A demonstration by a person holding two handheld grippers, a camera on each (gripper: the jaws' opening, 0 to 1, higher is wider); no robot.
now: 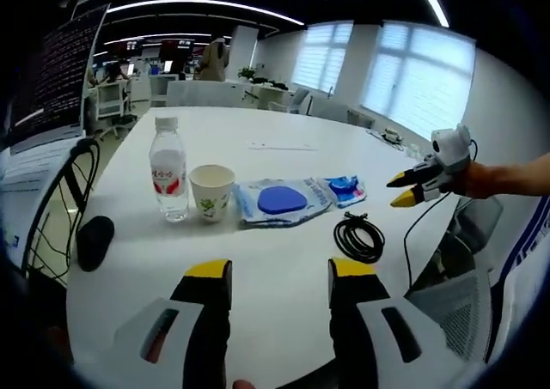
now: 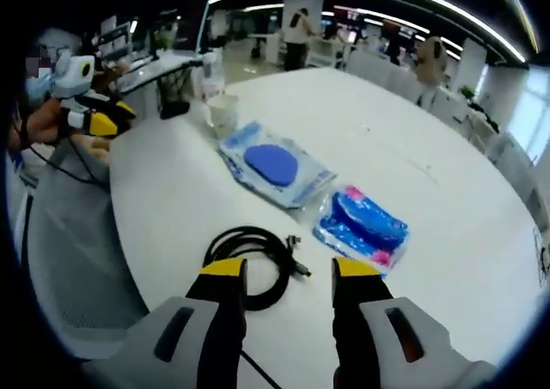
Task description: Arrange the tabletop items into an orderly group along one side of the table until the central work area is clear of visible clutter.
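Note:
On the white round table (image 1: 284, 148) stand a clear water bottle with a red label (image 1: 168, 171) and a paper cup (image 1: 211, 192) beside it. To their right lie a clear bag with a blue disc (image 1: 279, 200), a small blue packet (image 1: 345, 188) and a coiled black cable (image 1: 359, 237). My left gripper (image 1: 279, 269) hangs open over the near table edge, nothing between its jaws. My right gripper (image 2: 290, 267) is open just above the cable (image 2: 251, 260), with the blue packet (image 2: 363, 227) ahead right, the disc bag (image 2: 271, 166) and the cup (image 2: 223, 112) beyond. That right gripper (image 1: 406, 190) also shows at the table's right edge.
A black mouse (image 1: 94, 239) and dark cords lie at the table's left edge by a monitor (image 1: 56, 71). Thin papers (image 1: 279, 146) rest farther back. Office chairs (image 1: 455, 303) stand around the table, and people stand at desks in the background.

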